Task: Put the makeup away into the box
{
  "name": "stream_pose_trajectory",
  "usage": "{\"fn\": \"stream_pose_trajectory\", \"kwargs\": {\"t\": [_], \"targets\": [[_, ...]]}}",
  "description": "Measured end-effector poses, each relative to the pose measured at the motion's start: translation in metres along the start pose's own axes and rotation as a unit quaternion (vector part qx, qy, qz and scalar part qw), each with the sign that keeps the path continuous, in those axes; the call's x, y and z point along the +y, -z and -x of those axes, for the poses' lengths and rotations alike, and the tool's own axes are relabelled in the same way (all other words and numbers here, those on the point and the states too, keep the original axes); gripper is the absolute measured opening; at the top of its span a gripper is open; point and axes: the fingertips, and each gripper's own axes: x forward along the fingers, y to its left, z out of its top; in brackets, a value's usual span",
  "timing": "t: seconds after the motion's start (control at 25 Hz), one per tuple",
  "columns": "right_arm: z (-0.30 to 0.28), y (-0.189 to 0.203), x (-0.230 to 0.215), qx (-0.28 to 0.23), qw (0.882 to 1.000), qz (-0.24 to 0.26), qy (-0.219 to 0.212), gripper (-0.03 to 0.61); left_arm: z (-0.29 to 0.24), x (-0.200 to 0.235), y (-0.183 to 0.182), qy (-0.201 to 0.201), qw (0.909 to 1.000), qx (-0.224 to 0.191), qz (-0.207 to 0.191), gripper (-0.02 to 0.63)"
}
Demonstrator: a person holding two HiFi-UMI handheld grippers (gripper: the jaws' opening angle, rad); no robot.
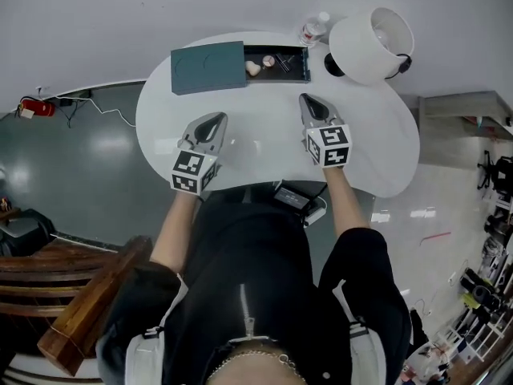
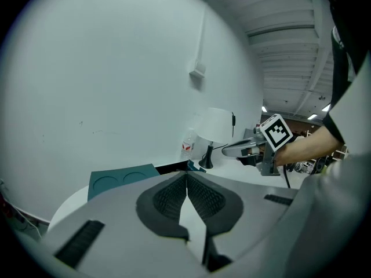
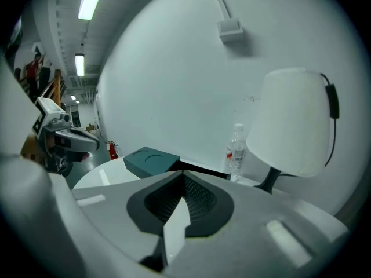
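Note:
The teal box lies at the far side of the white table, its lid slid left. Its uncovered compartment holds makeup: a beige sponge, a pink piece and dark sticks. My left gripper hovers over the table's near left, shut and empty. My right gripper hangs just before the box's open end, shut with nothing in it. From the left gripper view the box and the right gripper show ahead. The right gripper view shows the box.
A white lamp with a black base stands at the table's back right, a plastic bottle beside it. A black device sits below the near edge. A wooden chair is at lower left.

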Motion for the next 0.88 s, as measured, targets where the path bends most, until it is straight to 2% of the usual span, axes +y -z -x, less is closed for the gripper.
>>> {"fn": "stream_pose_trajectory", "kwargs": {"t": [0.12, 0.36, 0.88], "targets": [[0.017, -0.012, 0.008, -0.017, 1.000, 0.016, -0.011, 0.005, 0.003, -0.005, -0.009, -0.011, 0.9999, -0.011, -0.006, 0.014], [0.040, -0.026, 0.018, -0.047, 0.999, 0.009, -0.024, 0.005, 0.008, -0.014, -0.008, -0.018, 0.9996, -0.017, -0.014, 0.014], [0.048, -0.036, 0.012, -0.054, 0.998, 0.013, -0.022, 0.005, 0.002, -0.016, -0.020, -0.025, 0.9992, -0.027, -0.016, 0.014]]}}
